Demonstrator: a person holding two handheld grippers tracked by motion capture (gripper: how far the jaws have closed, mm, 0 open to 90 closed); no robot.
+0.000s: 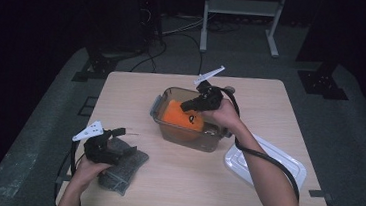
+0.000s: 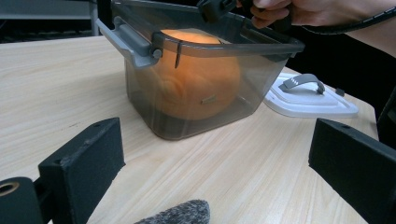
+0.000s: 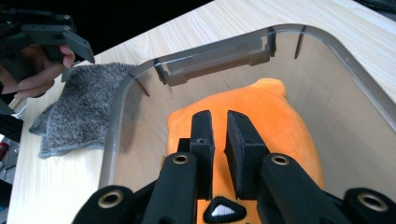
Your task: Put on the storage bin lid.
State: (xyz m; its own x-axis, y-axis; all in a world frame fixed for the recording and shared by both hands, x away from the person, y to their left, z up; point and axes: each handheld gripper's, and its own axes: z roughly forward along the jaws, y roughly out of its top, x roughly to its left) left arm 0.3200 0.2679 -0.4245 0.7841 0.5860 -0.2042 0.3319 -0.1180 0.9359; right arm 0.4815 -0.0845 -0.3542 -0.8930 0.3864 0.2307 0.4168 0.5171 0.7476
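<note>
plush toy (image 3: 261, 126), orange and soft, sits inside the clear plastic tub (image 1: 162, 112) near the middle of the table (image 1: 189, 184). my right tongs (image 3: 218, 140) reach down into the tub from above, jaws nearly together with just a thin slot between the pads, pinching the top of the toy as far as i can judge; whether fabric is truly caught in that slot i cannot tell for sure. my left tongs (image 2: 215, 163) rest low at the near left corner of the table with jaws spread wide and nothing between them, sitting on the grey cloth (image 1: 124, 167). the white lid (image 1: 265, 165) lies flat on the table just to the right of the tub, apart from it.

what worries me: a pinch on a small fold of plush is a weak hold. if i lift fast, the fold could slip out and the toy drop back. the toy fills much of the tub, so it may drag on the walls and pull the light tub up or tip it, since my left tongs are well apart from it and not steadying it. the tub's grey side latch (image 2: 135, 44) could also snag the toy on the way out.
</note>
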